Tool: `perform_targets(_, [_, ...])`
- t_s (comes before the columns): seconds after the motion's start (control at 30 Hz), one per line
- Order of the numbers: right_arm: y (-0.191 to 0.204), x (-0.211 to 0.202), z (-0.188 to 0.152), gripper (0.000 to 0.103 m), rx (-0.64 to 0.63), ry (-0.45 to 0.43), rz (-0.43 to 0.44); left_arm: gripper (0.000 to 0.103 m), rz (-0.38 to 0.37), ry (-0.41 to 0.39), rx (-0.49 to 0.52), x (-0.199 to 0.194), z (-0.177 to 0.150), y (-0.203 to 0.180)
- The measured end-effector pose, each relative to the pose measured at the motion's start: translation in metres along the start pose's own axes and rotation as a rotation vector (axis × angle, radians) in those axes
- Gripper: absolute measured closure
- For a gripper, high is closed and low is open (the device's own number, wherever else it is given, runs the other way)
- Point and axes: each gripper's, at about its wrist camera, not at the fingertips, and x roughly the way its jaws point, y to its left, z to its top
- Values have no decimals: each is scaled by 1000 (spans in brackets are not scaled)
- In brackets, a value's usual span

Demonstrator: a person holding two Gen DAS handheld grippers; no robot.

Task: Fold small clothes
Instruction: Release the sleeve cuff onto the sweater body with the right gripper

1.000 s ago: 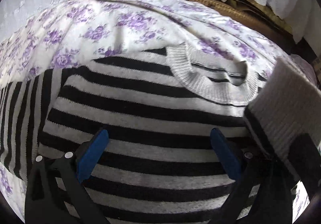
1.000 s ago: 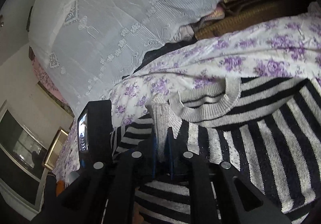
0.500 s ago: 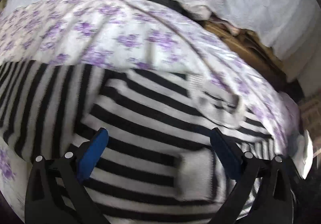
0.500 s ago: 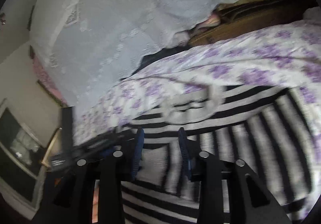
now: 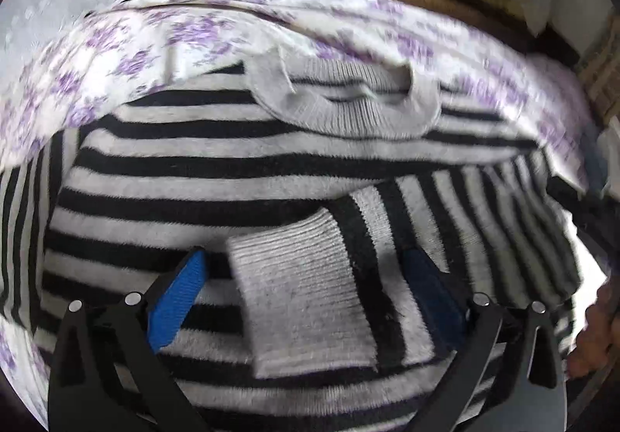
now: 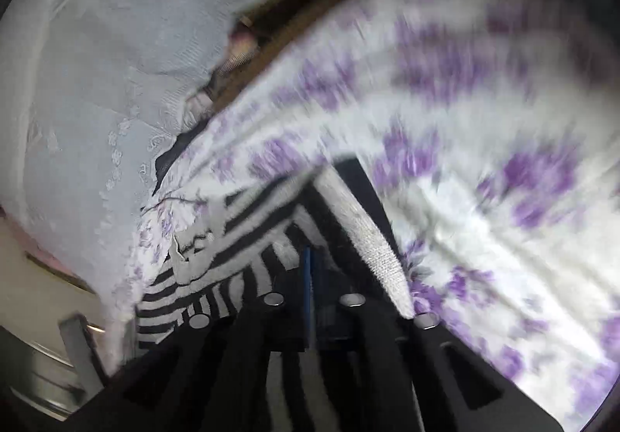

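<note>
My left gripper [image 5: 306, 288] hangs with jaws released over the soft, limp striped sweater [image 5: 217, 176], my right gripper [image 6: 312, 273] clenched on its edge, best gripped at the ribbed cuff [image 5: 302, 296].

One striped sweater [image 5: 201, 176], black and grey-white, with one ribbed collar [image 5: 348, 114] and one ribbed cuff [image 5: 298, 288] in sight. One floral bedsheet [image 5: 128, 44], purple on white. One white lace curtain [image 6: 97, 83]. Two grippers: left [image 5: 306, 292] and right [image 6: 312, 277]. One bare hand [image 5: 593, 331] at the edge.
</note>
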Motion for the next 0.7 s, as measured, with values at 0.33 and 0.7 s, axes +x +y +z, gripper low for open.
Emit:
perform_targets(0.33, [3, -37, -53, 70, -145, -15, -107, 4, 99, 0, 91, -2, -23, -18])
perform_targets(0.7, [38, -29, -77, 50, -359, 10, -187, 4, 38, 22, 15, -21, -38, 4])
